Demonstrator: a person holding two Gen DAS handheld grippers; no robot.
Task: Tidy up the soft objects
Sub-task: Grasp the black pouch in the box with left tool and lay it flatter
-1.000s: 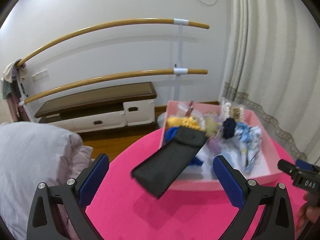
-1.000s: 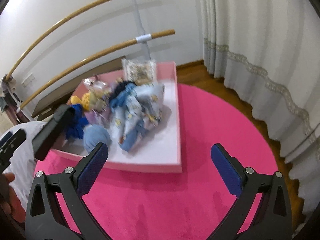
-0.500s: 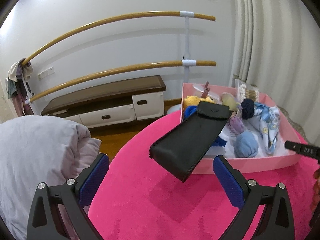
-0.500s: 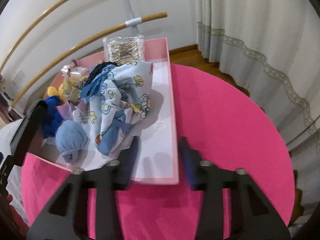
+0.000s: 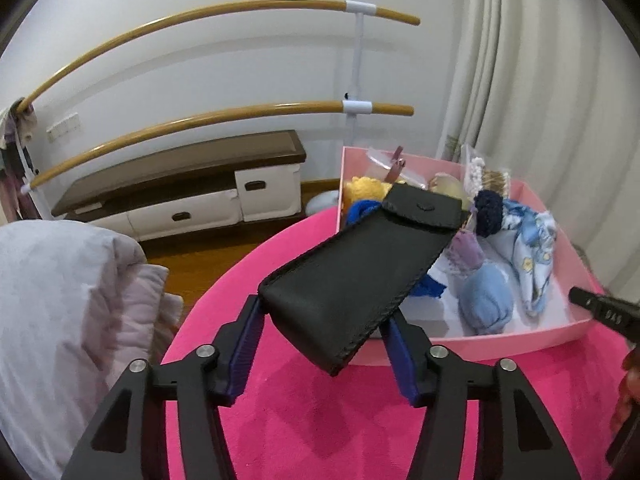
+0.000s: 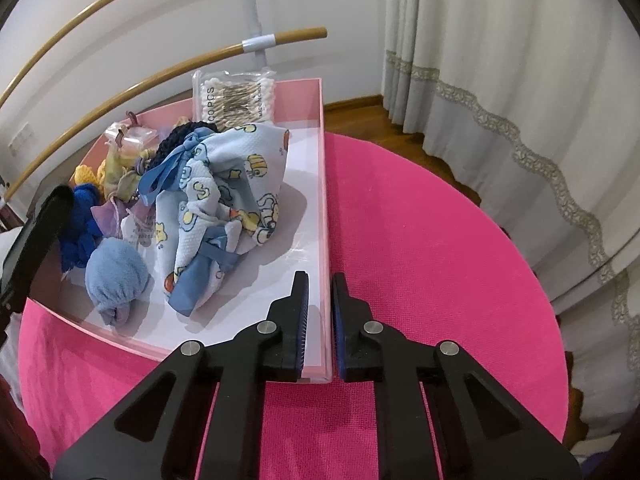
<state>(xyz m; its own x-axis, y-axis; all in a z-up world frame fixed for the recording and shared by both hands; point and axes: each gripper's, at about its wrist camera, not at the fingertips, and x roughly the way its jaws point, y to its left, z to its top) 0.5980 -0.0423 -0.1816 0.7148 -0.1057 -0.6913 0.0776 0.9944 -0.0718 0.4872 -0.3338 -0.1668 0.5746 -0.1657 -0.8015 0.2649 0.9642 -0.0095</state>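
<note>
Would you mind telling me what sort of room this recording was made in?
Probably a room in a home, perhaps one used for dance practice. Double wooden barre rails run along the wall, a low drawer cabinet stands beneath them, and long pale curtains hang beside the round pink table.

This was a room in a home, with a corner used for dance practice. A double wooden ballet barre (image 5: 224, 116) ran along the white wall. Below the barre stood a low white cabinet (image 5: 188, 200) with a dark top on a wood floor. Right of the barre hung pale curtains (image 6: 500, 80) with lace trim. In front of the barre lay a folded quilt (image 5: 68, 312) beside a round pink table (image 6: 420, 240).
</note>
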